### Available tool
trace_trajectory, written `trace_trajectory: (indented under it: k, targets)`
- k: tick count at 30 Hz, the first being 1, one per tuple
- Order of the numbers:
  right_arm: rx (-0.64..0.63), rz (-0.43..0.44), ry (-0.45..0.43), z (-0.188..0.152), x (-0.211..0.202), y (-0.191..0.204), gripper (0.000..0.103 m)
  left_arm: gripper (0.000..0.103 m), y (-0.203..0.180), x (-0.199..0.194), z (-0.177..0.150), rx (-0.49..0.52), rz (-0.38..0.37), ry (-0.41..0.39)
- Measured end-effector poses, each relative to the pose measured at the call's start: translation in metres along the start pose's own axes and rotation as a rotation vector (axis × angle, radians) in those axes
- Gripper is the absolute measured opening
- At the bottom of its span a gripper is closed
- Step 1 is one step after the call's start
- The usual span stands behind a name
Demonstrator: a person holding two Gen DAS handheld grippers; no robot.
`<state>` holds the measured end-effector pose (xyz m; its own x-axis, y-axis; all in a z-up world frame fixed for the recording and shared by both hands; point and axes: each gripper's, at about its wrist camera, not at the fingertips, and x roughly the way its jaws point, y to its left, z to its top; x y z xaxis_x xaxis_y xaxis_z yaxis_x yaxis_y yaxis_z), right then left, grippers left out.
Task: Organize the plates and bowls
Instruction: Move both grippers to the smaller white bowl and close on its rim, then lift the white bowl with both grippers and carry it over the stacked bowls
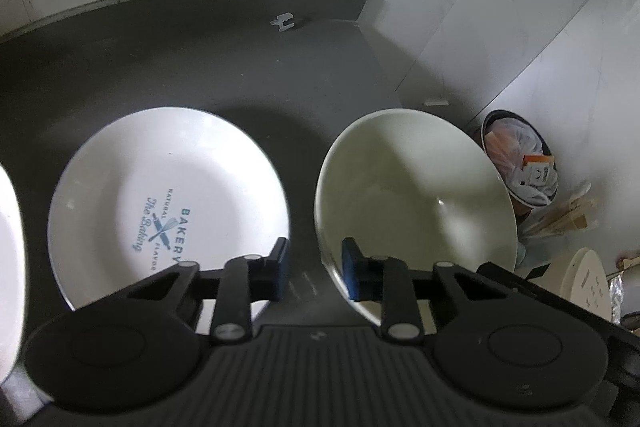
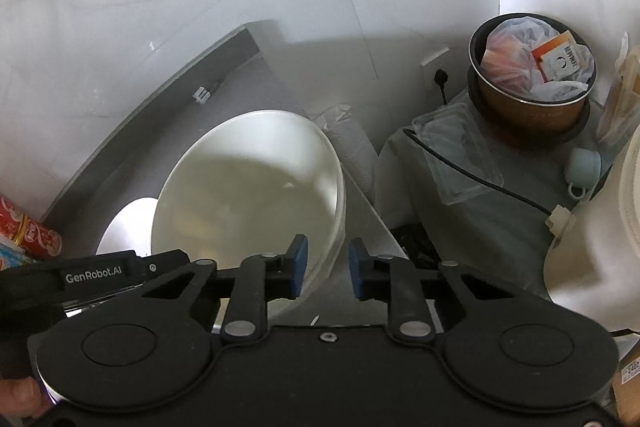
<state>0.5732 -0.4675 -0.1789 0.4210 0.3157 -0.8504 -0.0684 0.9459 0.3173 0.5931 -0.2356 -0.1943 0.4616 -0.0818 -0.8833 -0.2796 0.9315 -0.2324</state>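
Dark desk (image 1: 200,67) is noted, carrying a printed plate (image 1: 160,195) (left) and a bowl (image 1: 412,203) beside it. Left gripper (image 1: 314,269) jaws are held apart astride the bowl's near rim; right gripper (image 2: 328,267) jaws likewise apart, empty.

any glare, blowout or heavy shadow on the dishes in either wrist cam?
Left wrist: the printed plate is blown out along its upper rim, while the bowl sits half in shadow with one small specular dot; the dark table is dim. Right wrist: the bowl is evenly lit with a faint highlight, and the wall bows from fisheye distortion. Both claws look sharp.
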Motion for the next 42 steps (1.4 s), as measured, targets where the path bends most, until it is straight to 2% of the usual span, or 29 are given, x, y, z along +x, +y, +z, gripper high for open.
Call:
trace_trajectory:
  k: [2,5,12,20,28,42]
  targets:
    - [-0.016,-0.006,0.004,0.0,0.004,0.002,0.017,0.019,0.001,0.003,0.001,-0.015,-0.009,0.002]
    - [-0.031,-0.011,0.0,0.0,0.004,0.004,0.015,0.011,0.0,0.006,0.001,-0.032,-0.036,0.012]
    - [-0.038,-0.006,-0.02,-0.003,-0.003,0.007,0.015,0.011,0.004,0.0,0.002,-0.044,-0.052,0.018]
    - [-0.079,0.023,-0.056,-0.006,-0.017,0.018,0.015,0.011,0.008,-0.022,0.0,-0.02,-0.046,-0.031]
    - [-0.123,0.063,-0.084,-0.009,-0.033,0.035,0.015,0.011,0.019,-0.05,-0.006,-0.04,-0.033,-0.087]
    - [-0.199,0.091,-0.161,-0.032,-0.071,0.081,0.015,0.011,0.055,-0.107,-0.022,-0.069,-0.053,-0.164]
